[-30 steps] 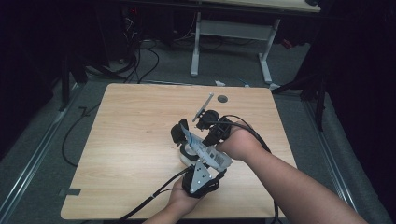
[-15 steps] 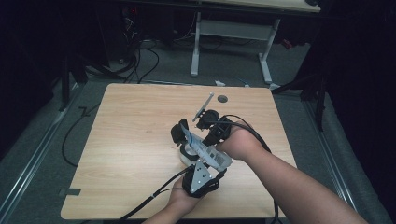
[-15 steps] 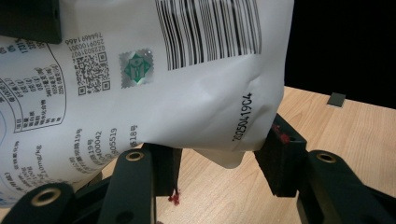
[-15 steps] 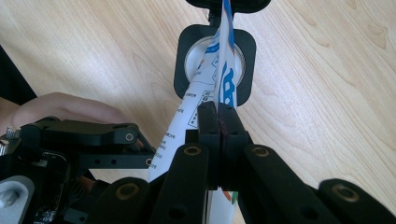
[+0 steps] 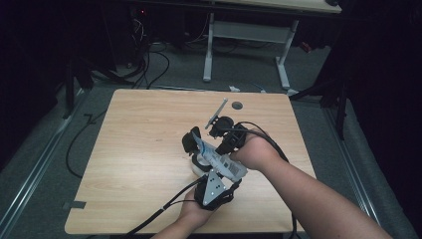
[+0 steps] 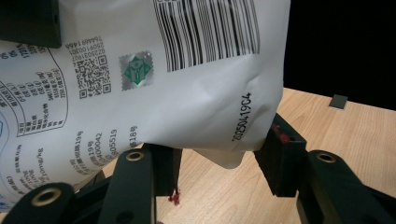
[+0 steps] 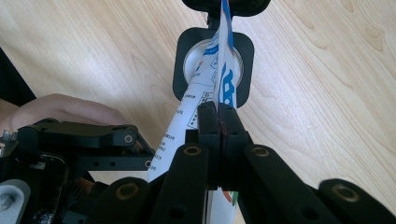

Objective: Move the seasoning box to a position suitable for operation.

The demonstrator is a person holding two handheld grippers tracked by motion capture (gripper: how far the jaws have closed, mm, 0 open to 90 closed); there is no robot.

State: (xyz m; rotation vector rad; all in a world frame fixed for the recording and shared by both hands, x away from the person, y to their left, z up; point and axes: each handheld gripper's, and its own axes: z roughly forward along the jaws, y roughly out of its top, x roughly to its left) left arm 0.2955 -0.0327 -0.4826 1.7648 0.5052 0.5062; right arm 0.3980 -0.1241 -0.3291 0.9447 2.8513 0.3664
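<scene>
My jaws on the right gripper [image 7: 218, 122] are pressed together on the upper edge of the white printed pouch [image 6: 154, 70]. My jaws on the left gripper [image 6: 219, 161] clamp the pouch's lower, fuller part from both sides. The pouch hangs tilted above the middle of the table [image 5: 139, 134], nearer my side, over a white round container [image 7: 192, 63] in a black holder. Judgement: pouch is lifted and positioned over the container; whether it is opened I cannot tell. No contents visible pouring. Left to do: open or tip it, empty it, set it down.
</scene>
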